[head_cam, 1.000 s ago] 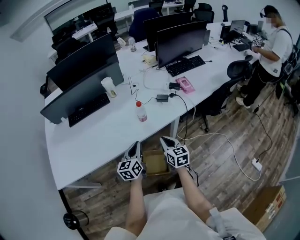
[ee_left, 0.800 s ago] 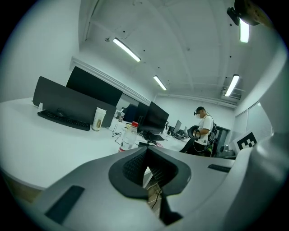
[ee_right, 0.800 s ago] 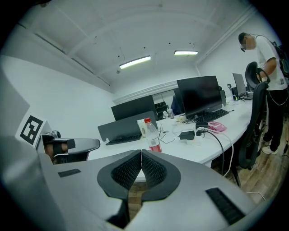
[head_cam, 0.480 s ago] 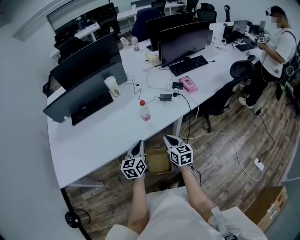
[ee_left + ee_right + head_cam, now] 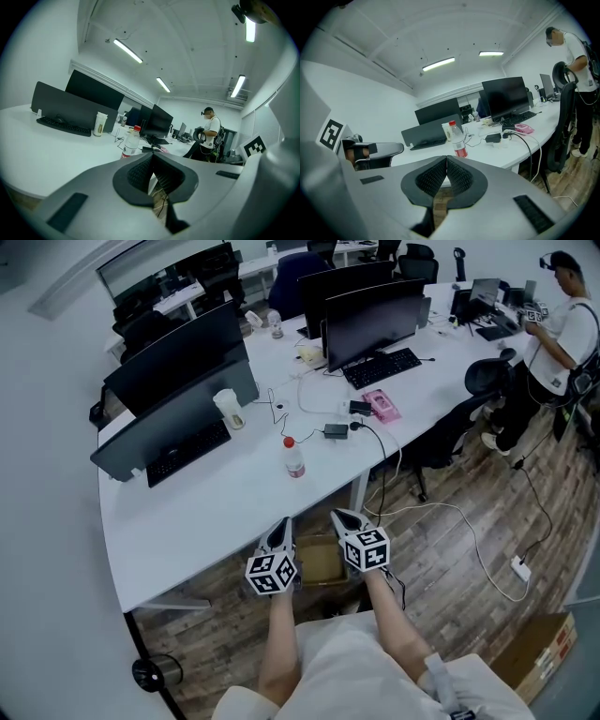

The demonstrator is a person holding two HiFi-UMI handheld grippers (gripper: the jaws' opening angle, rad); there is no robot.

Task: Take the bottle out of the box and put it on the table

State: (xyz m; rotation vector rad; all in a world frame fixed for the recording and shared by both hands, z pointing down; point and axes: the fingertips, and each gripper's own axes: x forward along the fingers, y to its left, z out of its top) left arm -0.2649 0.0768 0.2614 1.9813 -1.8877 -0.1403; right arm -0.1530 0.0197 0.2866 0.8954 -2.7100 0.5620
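Observation:
A clear plastic bottle (image 5: 293, 457) with a red cap and red label stands upright on the white table (image 5: 206, 512); it also shows as the bottle (image 5: 131, 141) and the bottle (image 5: 458, 139) in the two gripper views. An open cardboard box (image 5: 319, 562) sits on the floor below the table's front edge. My left gripper (image 5: 284, 527) and right gripper (image 5: 339, 517) hover side by side at that edge, above the box and short of the bottle. The left gripper (image 5: 151, 157) and the right gripper (image 5: 446, 159) are both shut with nothing between their jaws.
Monitors and keyboards line the table behind the bottle, with a paper cup (image 5: 226, 409), a power adapter (image 5: 336, 431) with cables and a pink item (image 5: 381, 406). An office chair (image 5: 487, 379) and a standing person (image 5: 562, 324) are at the far right. Another carton (image 5: 534, 652) lies on the floor.
Both grippers and the bottle keep their places. Only the head view has drifted slightly, and the person at the far right has shifted.

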